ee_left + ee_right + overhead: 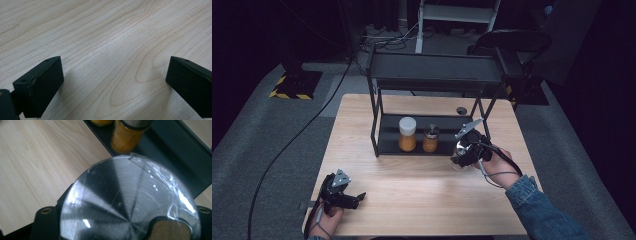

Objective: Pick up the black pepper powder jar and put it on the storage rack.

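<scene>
My right gripper [460,156] pinches a steel-lidded jar [130,202] beside the black rack [384,145] — my left gripper [354,199] rests spread, empty, on the wooden table [422,190]

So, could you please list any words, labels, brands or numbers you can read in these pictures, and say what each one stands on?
No readable text anywhere.
Steel lid of the jar clamped in the right tool: bare brushed metal with plastic film, no print.
White-capped jar and dark-capped jar on the rack's lower shelf: no label can be made out.
Yellow-and-black striped plate on the floor: hazard stripes, no words.
Table: wood grain.
</scene>
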`<state>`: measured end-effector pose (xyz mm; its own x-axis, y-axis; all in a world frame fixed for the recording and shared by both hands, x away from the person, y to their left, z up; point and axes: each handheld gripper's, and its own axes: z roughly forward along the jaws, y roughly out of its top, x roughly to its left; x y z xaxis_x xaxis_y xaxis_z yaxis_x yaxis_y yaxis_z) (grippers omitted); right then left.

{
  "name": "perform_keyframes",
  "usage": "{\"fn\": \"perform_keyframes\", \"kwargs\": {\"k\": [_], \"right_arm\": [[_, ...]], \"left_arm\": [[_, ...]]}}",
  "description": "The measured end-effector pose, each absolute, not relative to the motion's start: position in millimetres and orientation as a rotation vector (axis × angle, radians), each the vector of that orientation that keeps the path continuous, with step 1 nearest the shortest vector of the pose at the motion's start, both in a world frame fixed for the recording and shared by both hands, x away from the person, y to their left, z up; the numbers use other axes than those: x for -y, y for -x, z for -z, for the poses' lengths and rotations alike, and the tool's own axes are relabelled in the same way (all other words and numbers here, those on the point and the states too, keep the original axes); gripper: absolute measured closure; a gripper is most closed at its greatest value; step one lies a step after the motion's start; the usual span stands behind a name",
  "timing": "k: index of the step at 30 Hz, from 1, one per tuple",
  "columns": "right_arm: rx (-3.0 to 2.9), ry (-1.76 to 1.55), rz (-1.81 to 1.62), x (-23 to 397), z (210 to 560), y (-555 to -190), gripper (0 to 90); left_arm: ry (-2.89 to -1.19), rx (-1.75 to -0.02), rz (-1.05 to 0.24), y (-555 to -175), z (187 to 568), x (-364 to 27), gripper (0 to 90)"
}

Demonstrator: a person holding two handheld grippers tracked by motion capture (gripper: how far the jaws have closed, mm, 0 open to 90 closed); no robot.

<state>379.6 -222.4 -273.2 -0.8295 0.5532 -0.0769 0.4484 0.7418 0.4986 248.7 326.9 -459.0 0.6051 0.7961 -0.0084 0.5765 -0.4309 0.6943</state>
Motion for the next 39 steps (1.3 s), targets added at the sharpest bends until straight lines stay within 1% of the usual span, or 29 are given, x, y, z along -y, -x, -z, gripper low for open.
{"fn": "perform_keyframes", "kwargs": {"k": [22,39], "right_arm": [[-2.692,-0.829,-0.702,217,256,-418,30.7],[-2.678,-0.874,-0.674,216,266,-449,30.7]], "left_arm": [[-2.163,-1.086,-0.427,-248,459,-326,1.6],[-2.162,-1.089,-0.429,-249,459,-325,1.6]]}}
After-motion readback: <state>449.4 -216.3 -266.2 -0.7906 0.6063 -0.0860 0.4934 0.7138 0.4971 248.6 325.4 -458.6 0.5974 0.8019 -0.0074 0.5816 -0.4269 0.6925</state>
